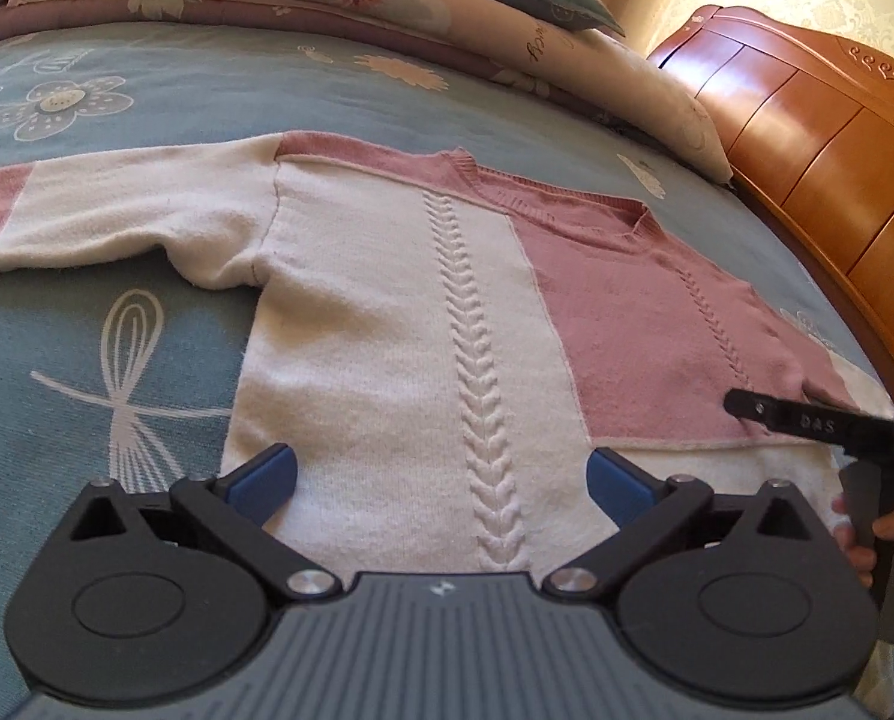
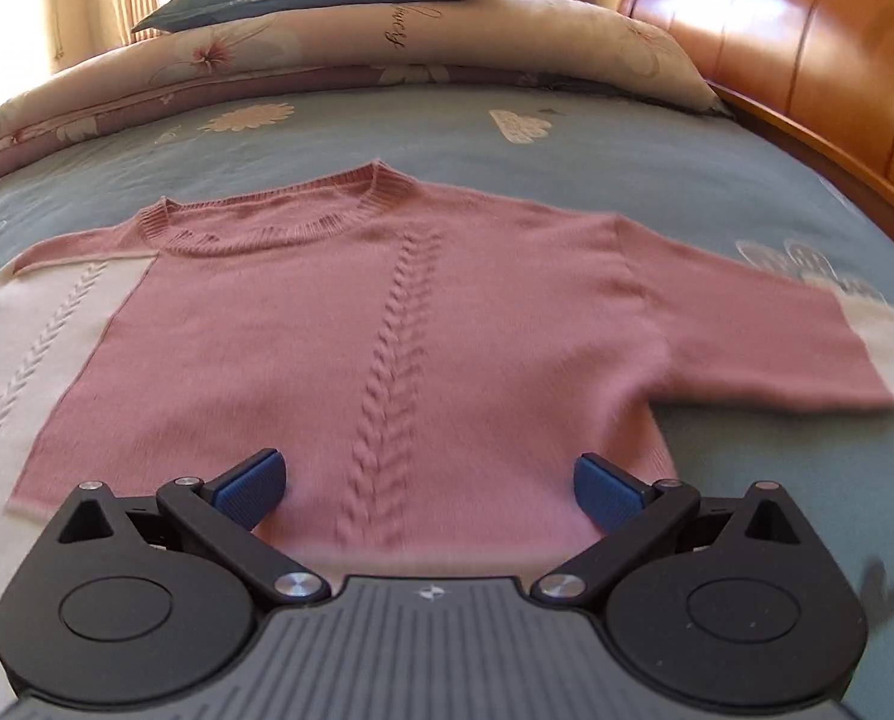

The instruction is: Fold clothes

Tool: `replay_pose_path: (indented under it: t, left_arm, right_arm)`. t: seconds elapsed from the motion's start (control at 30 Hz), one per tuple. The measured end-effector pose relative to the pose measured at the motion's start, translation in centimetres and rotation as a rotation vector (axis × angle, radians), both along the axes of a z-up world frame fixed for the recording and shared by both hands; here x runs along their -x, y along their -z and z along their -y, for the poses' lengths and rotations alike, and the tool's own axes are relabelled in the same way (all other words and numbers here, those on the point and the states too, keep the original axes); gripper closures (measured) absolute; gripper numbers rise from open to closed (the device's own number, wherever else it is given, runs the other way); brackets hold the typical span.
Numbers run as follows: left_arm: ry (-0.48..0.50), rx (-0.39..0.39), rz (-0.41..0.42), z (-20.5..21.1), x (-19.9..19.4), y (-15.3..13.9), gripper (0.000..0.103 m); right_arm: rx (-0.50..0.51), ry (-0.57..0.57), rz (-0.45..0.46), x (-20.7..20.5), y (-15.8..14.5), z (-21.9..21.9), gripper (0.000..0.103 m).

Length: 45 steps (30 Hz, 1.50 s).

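Both the left gripper (image 1: 441, 474) and right gripper (image 2: 428, 483) hover spread wide over the sweater (image 1: 399, 324) (pink-and-white, flat on the bedspread (image 1: 147, 96)). Only the left wrist view shows the white sleeve (image 1: 117, 216); only the right shows the pink one (image 2: 747, 342).

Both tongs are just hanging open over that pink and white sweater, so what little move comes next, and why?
Probably lower the left tongs and right tongs onto the sweater hem and close. Both are open, holding nothing, and the sweater lies flat, sleeves spread, unfolded.
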<state>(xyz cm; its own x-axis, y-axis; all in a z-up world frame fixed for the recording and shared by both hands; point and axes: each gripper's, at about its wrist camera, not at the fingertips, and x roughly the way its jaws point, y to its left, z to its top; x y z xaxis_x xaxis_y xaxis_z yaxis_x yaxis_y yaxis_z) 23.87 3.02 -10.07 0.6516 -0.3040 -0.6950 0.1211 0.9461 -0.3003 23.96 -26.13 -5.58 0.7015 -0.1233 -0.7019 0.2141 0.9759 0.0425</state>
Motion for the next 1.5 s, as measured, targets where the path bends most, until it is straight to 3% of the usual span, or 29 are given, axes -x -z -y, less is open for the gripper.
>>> replay_pose_path:
  t: [0.23,0.67,0.83,0.97,1.07,1.2,1.33,1.5]
  left_arm:
    - [-0.02,0.007,0.011,0.0,0.2,0.1,0.001]
    - [0.098,0.011,0.06,-0.8,0.8,0.5,0.001]
    - [0.1,0.002,0.065,-0.7,0.8,0.3,0.001]
    - [0.086,-0.057,0.07,0.2,1.3,-0.5,0.001]
    - [0.111,-0.057,0.086,0.7,2.5,-1.5,0.001]
    - [0.121,-0.06,0.05,0.9,3.6,-1.4,0.001]
    - [0.075,-0.135,-0.013,0.6,4.4,-0.4,0.001]
    - [0.088,-0.152,0.022,1.1,7.2,-2.2,0.001]
  right_arm:
    - [-0.026,-0.027,-0.014,6.9,0.5,-0.8,0.0]
    - [-0.015,-0.052,-0.017,8.3,0.5,0.0,0.0]
    - [-0.096,0.027,0.066,9.4,-0.8,1.6,0.0]
    - [-0.1,-0.095,0.148,9.7,-2.3,-0.4,0.0]
    - [-0.096,-0.152,0.106,9.2,-1.7,-1.6,0.0]
    - [-0.143,-0.018,0.001,8.8,-0.1,1.0,0.0]
    - [-0.241,0.09,0.03,10.2,-0.9,3.5,0.0]
    - [-0.178,0.048,0.057,12.7,-3.5,1.5,0.0]
